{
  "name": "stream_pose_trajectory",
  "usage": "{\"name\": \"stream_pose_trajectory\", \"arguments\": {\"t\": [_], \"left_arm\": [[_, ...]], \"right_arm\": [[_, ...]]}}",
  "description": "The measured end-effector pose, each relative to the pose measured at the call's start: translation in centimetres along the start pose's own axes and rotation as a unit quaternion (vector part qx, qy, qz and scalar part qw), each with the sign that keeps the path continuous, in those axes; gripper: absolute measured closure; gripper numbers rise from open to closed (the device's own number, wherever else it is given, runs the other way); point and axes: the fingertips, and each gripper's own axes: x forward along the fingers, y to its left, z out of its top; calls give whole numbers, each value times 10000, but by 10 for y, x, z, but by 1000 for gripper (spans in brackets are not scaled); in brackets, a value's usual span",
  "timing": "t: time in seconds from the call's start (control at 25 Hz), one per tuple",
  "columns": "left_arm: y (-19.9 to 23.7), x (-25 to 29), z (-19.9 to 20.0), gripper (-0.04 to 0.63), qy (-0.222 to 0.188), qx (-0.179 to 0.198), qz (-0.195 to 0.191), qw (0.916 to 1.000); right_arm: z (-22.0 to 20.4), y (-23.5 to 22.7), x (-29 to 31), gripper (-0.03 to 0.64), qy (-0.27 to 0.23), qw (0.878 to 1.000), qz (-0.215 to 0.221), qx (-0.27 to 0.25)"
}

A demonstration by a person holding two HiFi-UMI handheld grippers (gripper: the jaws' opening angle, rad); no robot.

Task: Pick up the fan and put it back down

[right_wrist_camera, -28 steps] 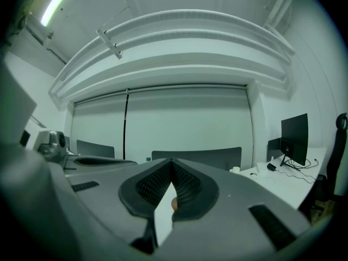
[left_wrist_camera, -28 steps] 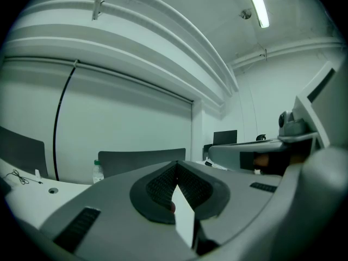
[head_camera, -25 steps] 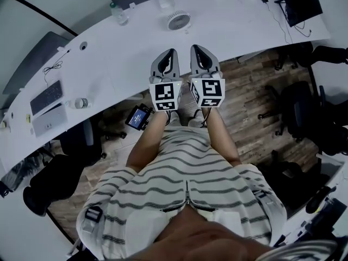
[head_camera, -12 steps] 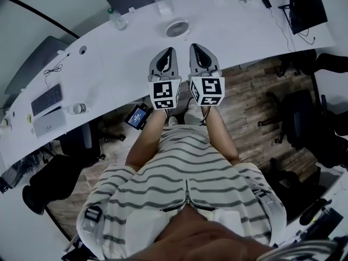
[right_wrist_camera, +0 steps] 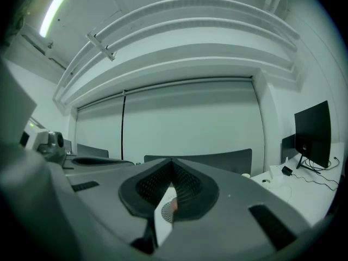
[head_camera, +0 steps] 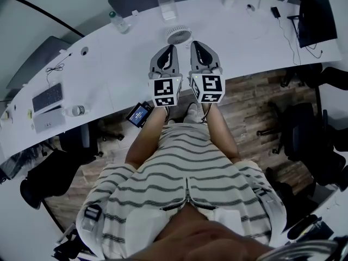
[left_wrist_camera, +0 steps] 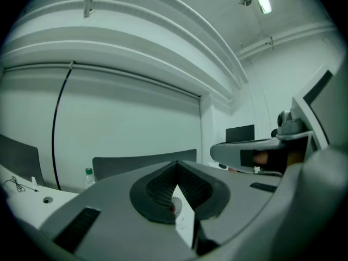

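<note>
Viewing along either pair of jaws, only a thin sliver of the fan [head_camera: 178, 35] shows through the notch below the pad tips; the jaw bodies mask the rest. In the head view, the marker cubes cover both hands. The left gripper [head_camera: 170, 49] and the right gripper [head_camera: 197, 45] each have their jaws pressed together, pinching nothing. The fan stands on the white desk [head_camera: 109, 64], just ahead of the two tips and between their lines, apart from both. It is a small, round, white unit with a radial grille, probably tilted upward; its base cannot be made out.
</note>
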Motion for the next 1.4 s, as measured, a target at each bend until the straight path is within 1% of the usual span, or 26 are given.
{"name": "stream_pose_trajectory", "arguments": {"t": [0.16, 0.44, 0.6, 0.68, 0.84, 1.04, 1.4], "left_arm": [[5, 18, 0, 588, 35, -13, 109, 9999], [3, 46, 16, 588, -88, 83, 281, 9995], [1, 51, 15, 588, -54, 7, 365, 9993], [2, 52, 10, 588, 5, -40, 332, 9994], [5, 57, 1, 588, 118, 0, 199, 9997], [22, 65, 13, 588, -10, 0, 130, 9999], [36, 74, 6, 588, 77, -44, 69, 9999]], "right_arm": [[2, -11, 18, 606, -19, 9999, 107, -19], [10, -29, 38, 604, -79, 9995, 310, -64], [6, -34, 44, 604, -27, 9990, 437, -18], [1, -34, 47, 606, 19, 9989, 468, 14], [-7, -31, 58, 606, 124, 9988, 466, 25], [-4, -36, 72, 606, 161, 9992, 373, -30], [-15, -40, 87, 604, 320, 9991, 263, -33]]}}
